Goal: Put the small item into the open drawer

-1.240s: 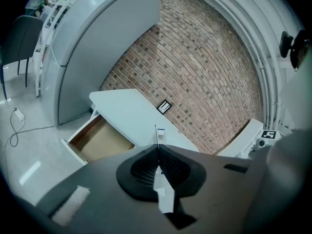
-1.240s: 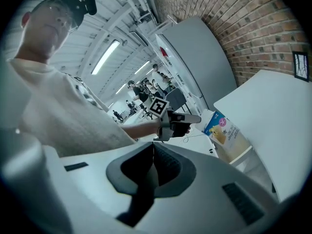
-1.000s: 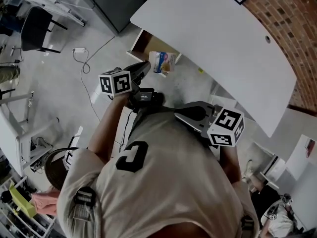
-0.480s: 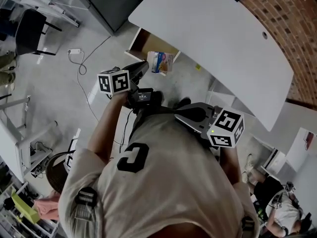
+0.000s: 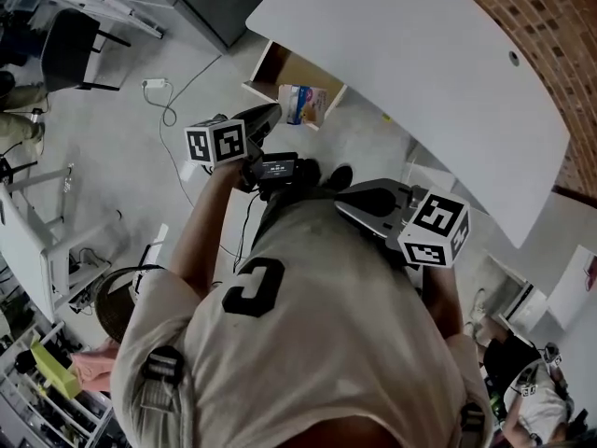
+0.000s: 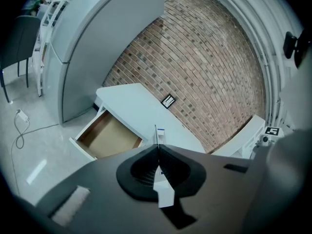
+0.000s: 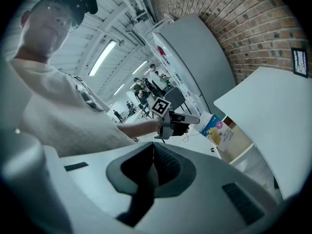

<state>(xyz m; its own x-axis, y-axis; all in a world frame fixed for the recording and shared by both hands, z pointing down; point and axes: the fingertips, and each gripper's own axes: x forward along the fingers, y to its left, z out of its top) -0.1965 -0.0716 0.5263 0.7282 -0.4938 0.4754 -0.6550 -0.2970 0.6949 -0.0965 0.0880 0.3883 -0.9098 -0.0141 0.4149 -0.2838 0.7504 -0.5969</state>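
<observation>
Though the left gripper (image 6: pixel 157 146) pinches the snack packet (image 5: pixel 304 105) edge-on, it hangs by the open drawer's (image 6: pixel 108 136) right side, not yet inside — release remains; the right gripper (image 7: pixel 152 150) is closed, empty.

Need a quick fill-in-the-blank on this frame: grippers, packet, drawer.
1. The left gripper is ____ on the blue-and-yellow packet.
2. The drawer under the white table stands ____.
3. The right gripper, shut, holds ____.
4. The wall behind the table is made of ____.
Missing words: shut; open; nothing; brick.
</observation>
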